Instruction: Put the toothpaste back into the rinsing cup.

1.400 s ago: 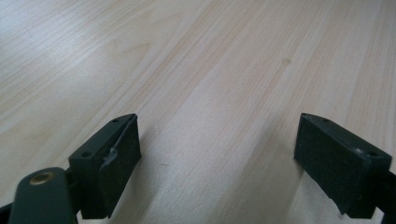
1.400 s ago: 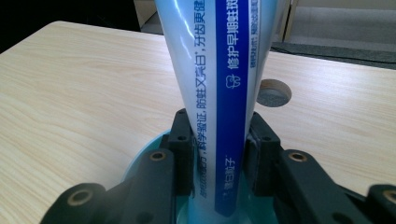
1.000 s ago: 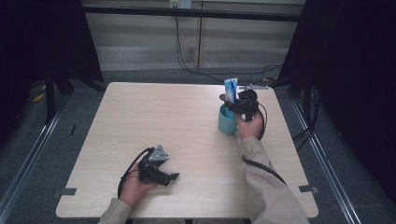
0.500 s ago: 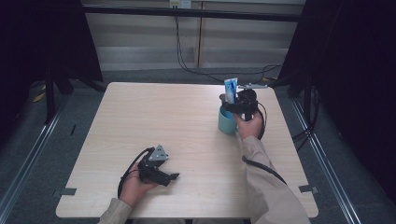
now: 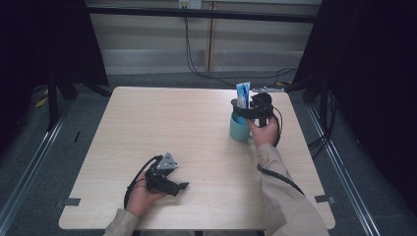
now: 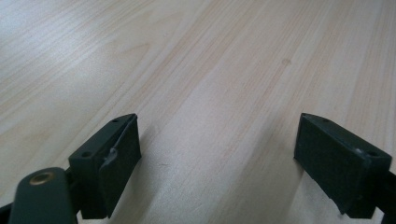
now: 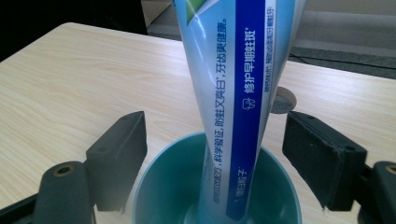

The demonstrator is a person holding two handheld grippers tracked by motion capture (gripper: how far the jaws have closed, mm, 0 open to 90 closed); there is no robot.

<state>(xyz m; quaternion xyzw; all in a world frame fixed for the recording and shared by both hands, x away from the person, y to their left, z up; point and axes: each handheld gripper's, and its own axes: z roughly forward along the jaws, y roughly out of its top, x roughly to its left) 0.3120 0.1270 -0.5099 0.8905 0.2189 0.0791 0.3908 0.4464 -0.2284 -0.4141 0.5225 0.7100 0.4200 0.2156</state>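
Two tools in play: left tool (image 5: 183,186) and right tool (image 5: 239,109), one per hand.
High view, right side: right tool sits at the rim of the teal cup (image 5: 238,131), upper right of the tabletop (image 5: 162,123); toothpaste tube (image 5: 243,94) stands in the cup, top end up.
High view, lower left: left tool rests low on the tabletop, well apart from the cup; judged parked, not needed for this step.
Left gripper view: jaws wide, nothing between them, bare tabletop (image 6: 210,70) ahead.
Right gripper view: tube (image 7: 233,93) fills centre frame, leaning slightly, foot inside cup (image 7: 159,186).
Right tool (image 7: 215,163) state: jaws have just been opening; they flank the tube, pads clear of it.
Reading: tube judged released, cup wall props it upright.
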